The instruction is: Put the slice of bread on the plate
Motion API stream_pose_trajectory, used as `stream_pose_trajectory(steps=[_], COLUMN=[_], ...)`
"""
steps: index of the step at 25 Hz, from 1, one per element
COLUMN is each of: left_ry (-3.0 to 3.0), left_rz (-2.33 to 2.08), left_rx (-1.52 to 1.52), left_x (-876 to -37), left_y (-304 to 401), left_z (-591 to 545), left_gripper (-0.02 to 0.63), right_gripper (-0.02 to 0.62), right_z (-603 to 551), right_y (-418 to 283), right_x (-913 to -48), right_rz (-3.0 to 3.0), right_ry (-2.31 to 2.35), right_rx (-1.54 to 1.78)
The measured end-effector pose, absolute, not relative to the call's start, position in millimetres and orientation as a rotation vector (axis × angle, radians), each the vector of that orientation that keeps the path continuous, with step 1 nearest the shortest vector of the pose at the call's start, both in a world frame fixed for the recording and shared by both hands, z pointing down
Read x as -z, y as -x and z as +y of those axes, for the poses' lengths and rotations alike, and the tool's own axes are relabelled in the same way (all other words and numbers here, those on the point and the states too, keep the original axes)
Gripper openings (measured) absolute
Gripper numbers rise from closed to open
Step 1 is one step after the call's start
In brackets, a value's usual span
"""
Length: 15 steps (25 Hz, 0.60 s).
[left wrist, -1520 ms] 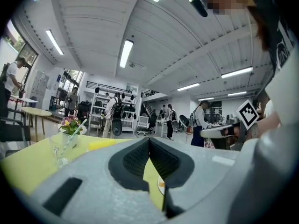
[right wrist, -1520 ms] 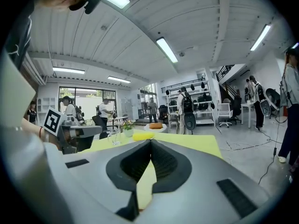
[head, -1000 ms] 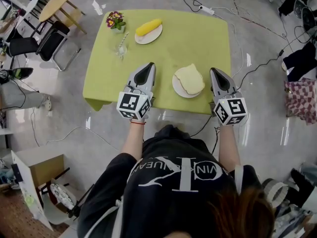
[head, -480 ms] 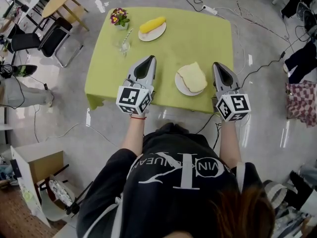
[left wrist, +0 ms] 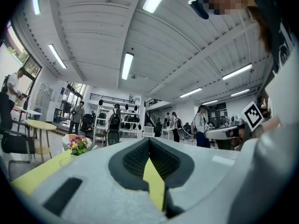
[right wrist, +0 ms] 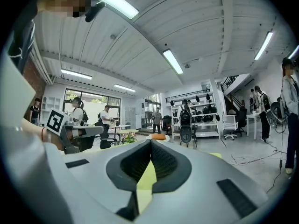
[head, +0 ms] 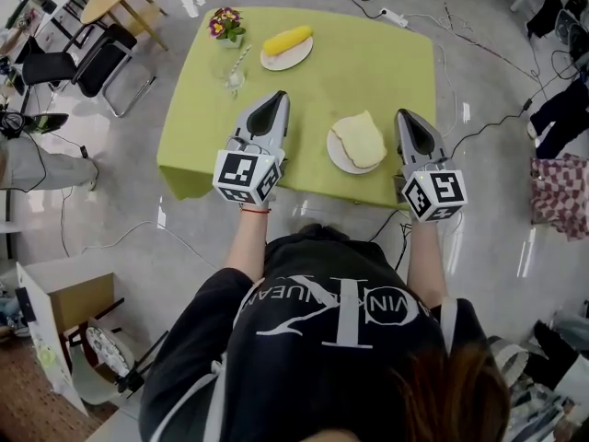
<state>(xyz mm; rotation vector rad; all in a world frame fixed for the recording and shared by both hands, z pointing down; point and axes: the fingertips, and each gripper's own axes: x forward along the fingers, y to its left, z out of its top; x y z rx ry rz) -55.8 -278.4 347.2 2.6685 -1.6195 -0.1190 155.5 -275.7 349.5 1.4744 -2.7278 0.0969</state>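
Note:
A pale slice of bread point(head: 359, 139) lies on a white plate point(head: 335, 155) near the front edge of the green table point(head: 368, 63). My left gripper point(head: 275, 98) hovers left of the plate, apart from it, jaws shut and empty. My right gripper point(head: 406, 115) hovers just right of the plate, shut with nothing in it. In the left gripper view the left gripper point(left wrist: 149, 140) has its tips together, with only green table showing behind the jaws. The right gripper view shows the right gripper point(right wrist: 151, 141) the same way. The bread is hidden in both gripper views.
At the table's far left stand a second plate with a yellow cob point(head: 286, 42), a pot of flowers point(head: 225, 23) and a glass with a straw point(head: 232, 74). Chairs point(head: 87, 63) stand to the left. Cables point(head: 479, 44) trail on the floor to the right.
My left gripper has lifted a little. The right gripper, the bread and the plate stay where they were. Both jaws remain shut.

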Motion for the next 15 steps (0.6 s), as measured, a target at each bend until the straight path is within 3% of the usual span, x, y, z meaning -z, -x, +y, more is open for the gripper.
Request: stream_pose_trajectory(steps=[15], left_ry=[-2.670], left_rz=[-1.631], left_rx=[0.104], left_x=[-344.9], left_y=[57.2], left_z=[-281.1], left_gripper=[0.000], right_gripper=[0.000], right_z=[-275.4], right_y=[-153.1], right_x=[-348.4], right_rz=[-2.748], right_ry=[-1.467], right_rx=[-0.082])
